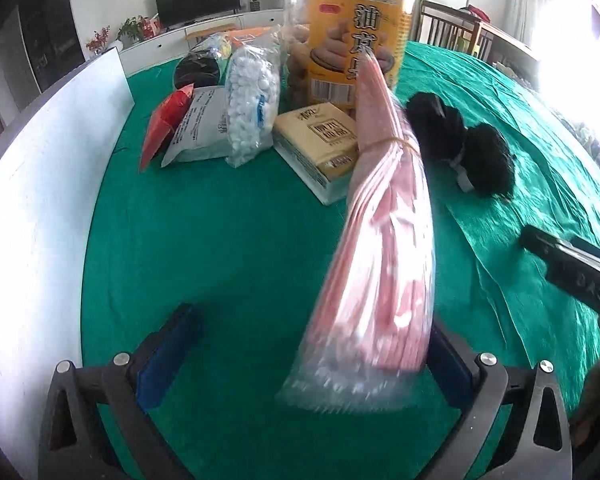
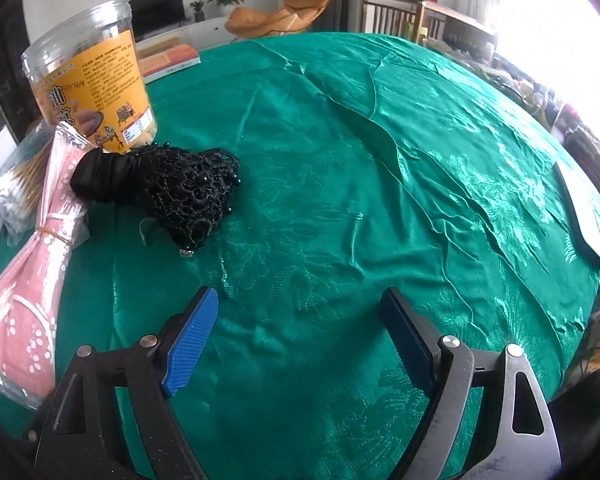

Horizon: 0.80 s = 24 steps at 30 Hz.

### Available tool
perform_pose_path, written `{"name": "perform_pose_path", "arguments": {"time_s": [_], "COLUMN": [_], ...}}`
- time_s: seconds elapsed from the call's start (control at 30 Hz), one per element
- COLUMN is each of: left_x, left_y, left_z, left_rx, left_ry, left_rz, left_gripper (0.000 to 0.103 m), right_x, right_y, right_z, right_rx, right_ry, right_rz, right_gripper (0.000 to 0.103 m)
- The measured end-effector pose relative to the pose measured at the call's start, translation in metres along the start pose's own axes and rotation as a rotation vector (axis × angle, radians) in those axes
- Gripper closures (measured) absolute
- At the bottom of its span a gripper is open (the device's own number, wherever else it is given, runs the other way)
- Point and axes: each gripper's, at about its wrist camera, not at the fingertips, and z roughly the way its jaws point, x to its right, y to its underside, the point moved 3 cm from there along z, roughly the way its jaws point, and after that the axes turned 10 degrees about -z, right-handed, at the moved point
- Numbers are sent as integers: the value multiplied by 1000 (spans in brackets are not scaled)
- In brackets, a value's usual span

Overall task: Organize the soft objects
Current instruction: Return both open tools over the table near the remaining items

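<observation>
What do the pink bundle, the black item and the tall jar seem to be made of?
Pink bundle: probably cloth or soft sheets in clear glossy film, tied with a rubber band. Black item: seemingly open crocheted mesh with small beads, plus smooth fabric. Jar: clear, likely plastic, with a printed orange label.

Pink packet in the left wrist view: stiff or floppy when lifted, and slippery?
Probably floppy: the pink packet is thin sheets in clear film, cinched by a rubber band, so the ends should sag. Glossy film looks slippery against the left tongs. Likely light; a push should slide it on the green cloth.
</observation>
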Motion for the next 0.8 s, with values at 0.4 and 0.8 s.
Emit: {"name": "perform_pose_path", "arguments": {"time_s": [0.4,0.8], "left_x": [-6,-5], "left_y": [-12,-12], "left_z": [11,11], "left_rx": [51,51], "left_ry": [1,1], "left_rz": [-12,-12], "left_gripper": [0,0], "right_x": [-8,-10], "right_y": [4,4], "right_z": [-1,0], "right_rx": [14,14], "right_ry": [17,17], "right_rz": [-5,-7], "right_gripper": [11,11]}}
